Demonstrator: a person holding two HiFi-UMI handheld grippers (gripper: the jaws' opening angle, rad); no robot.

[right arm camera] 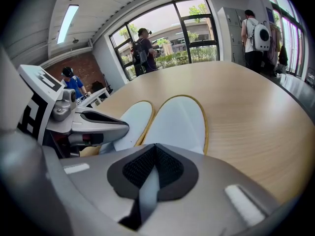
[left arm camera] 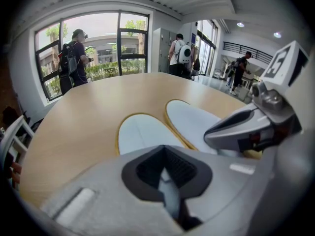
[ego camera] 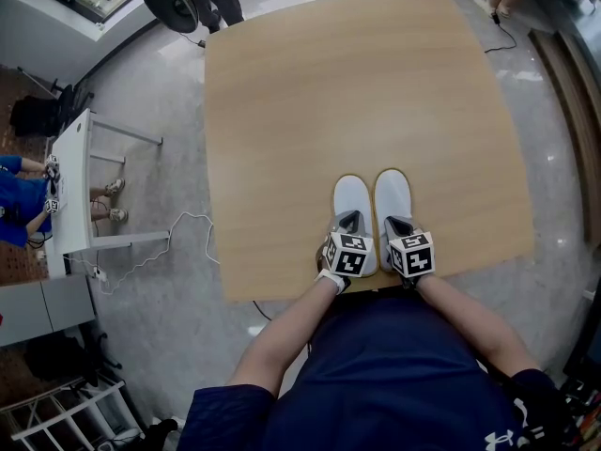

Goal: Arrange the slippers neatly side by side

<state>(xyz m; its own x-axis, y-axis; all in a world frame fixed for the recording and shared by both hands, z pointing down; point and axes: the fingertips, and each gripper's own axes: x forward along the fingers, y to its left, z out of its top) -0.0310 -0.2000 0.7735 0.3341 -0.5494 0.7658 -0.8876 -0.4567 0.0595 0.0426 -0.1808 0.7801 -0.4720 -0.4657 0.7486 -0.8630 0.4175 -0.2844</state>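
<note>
Two white slippers with tan edging lie side by side, toes pointing away, near the front edge of the wooden table point(ego camera: 357, 83). In the head view the left slipper point(ego camera: 352, 200) and right slipper point(ego camera: 392, 195) touch along their inner sides. My left gripper point(ego camera: 348, 221) sits at the left slipper's heel end, shut on a pale strip of it. My right gripper point(ego camera: 399, 224) is at the right slipper's heel, shut on it likewise. The left gripper view shows the left slipper point(left arm camera: 140, 134) and right slipper point(left arm camera: 189, 119). The right gripper view shows the right slipper point(right arm camera: 177, 122) and left slipper point(right arm camera: 130, 119).
The rest of the tabletop is bare wood. On the floor to the left stand a white desk point(ego camera: 70, 186) with a seated person in blue point(ego camera: 14, 200) and a trailing cable point(ego camera: 178, 238). A black fan base point(ego camera: 174, 3) stands beyond the far left corner.
</note>
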